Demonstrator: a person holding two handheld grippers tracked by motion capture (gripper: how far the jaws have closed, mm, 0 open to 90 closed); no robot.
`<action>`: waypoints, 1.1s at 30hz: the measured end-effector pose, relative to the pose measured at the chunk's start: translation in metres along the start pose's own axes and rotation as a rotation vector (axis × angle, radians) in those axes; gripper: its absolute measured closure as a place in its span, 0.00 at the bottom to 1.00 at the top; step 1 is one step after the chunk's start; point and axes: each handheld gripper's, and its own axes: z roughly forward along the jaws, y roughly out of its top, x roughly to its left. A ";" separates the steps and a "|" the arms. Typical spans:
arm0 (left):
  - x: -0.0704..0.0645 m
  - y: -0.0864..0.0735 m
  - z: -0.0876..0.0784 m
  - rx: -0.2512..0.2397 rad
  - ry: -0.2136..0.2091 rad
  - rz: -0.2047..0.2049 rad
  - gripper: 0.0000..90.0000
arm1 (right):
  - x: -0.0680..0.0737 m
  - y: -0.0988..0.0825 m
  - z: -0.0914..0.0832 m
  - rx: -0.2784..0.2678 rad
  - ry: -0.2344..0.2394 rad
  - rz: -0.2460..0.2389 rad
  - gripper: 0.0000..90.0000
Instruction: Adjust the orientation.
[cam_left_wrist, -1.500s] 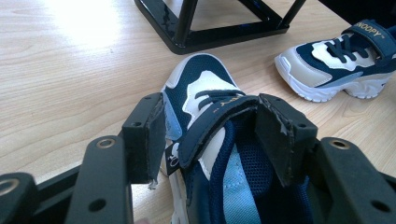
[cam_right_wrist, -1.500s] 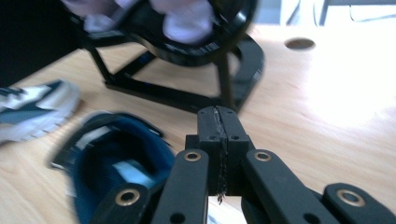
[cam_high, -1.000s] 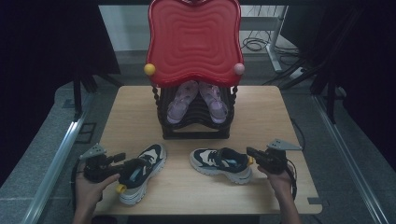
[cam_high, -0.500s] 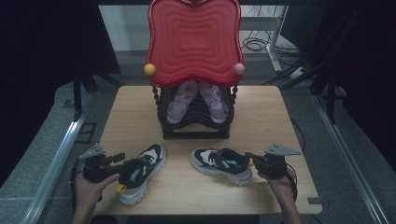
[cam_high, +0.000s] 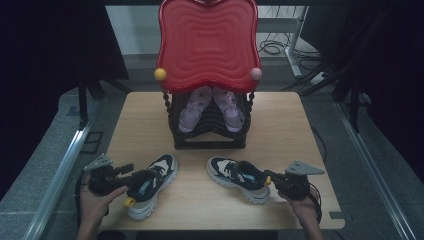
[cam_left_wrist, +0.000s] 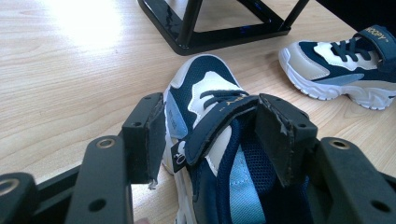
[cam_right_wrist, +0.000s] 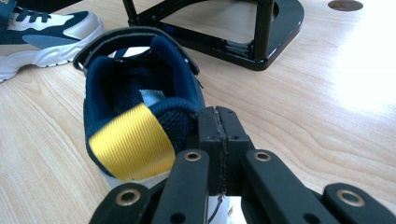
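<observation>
A wooden table (cam_high: 280, 125) is seen from the high view, with a black shoe rack (cam_high: 210, 131) at its far middle under a red wavy top (cam_high: 207, 42). A pair of lilac shoes (cam_high: 212, 107) is already stored on the rack, so that much can be judged done. Two navy and white trainers are not yet stored and lie on the table in front of the rack: the left trainer (cam_high: 150, 184) and the right trainer (cam_high: 239, 178), well apart. The left trainer is straddled across its strap and collar by the left gripper (cam_left_wrist: 210, 135), jaws spread wide against its sides. The right gripper (cam_right_wrist: 218, 135) is set at the right trainer's heel beside the yellow pull tab (cam_right_wrist: 130, 147), jaws pressed together, with nothing seen between them
</observation>
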 end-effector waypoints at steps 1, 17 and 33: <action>0.000 0.000 0.000 0.000 0.000 0.000 0.49 | 0.001 -0.001 0.000 0.000 0.000 0.000 1.00; 0.000 0.000 -0.001 -0.002 0.002 0.000 0.49 | 0.013 -0.006 -0.008 0.008 0.000 -0.011 1.00; 0.002 0.000 -0.005 -0.012 0.005 -0.003 0.49 | 0.028 -0.012 -0.018 0.018 0.016 -0.034 1.00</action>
